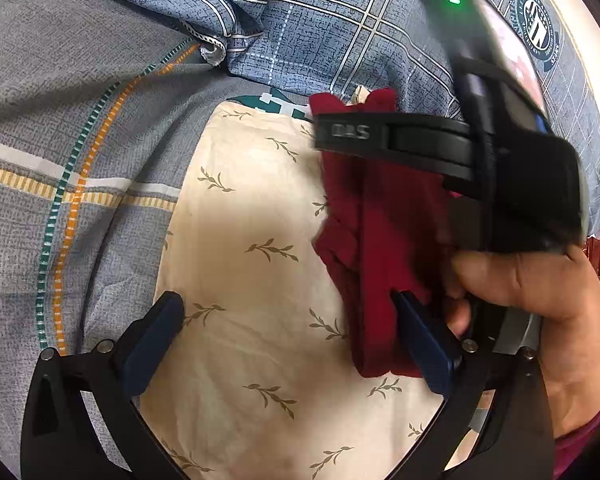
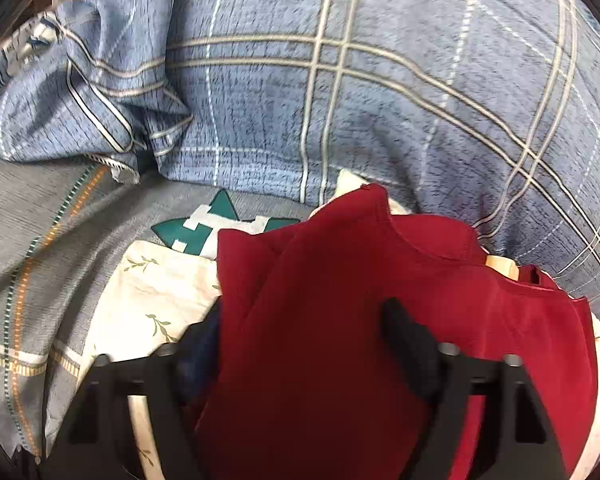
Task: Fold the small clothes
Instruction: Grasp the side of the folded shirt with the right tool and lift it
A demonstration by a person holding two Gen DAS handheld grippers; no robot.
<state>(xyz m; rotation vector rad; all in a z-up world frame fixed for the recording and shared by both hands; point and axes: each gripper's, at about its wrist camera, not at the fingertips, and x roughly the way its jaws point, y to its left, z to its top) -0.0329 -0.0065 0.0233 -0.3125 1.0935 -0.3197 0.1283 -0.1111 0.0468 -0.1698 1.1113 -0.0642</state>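
On the leaf-print cloth (image 1: 252, 216), the red garment (image 1: 380, 240) is laid lengthwise, rightward of the spread, empty left gripper (image 1: 288, 320); the right gripper (image 2: 300, 332) is nearer, fabric draped between its parted fingers, clamping undeterminable.

The left claw (image 1: 288, 312) hangs over a cream pillow (image 1: 236, 240) printed with leaf sprigs, its blue-padded fingers spread wide, the right-hand one touching the edge of a dark red garment (image 1: 380, 240). The right claw (image 1: 380, 136) reaches across that garment from the side, held by a hand (image 1: 540, 292). Grey and blue checked bedding (image 1: 80, 140) lies around the pillow.
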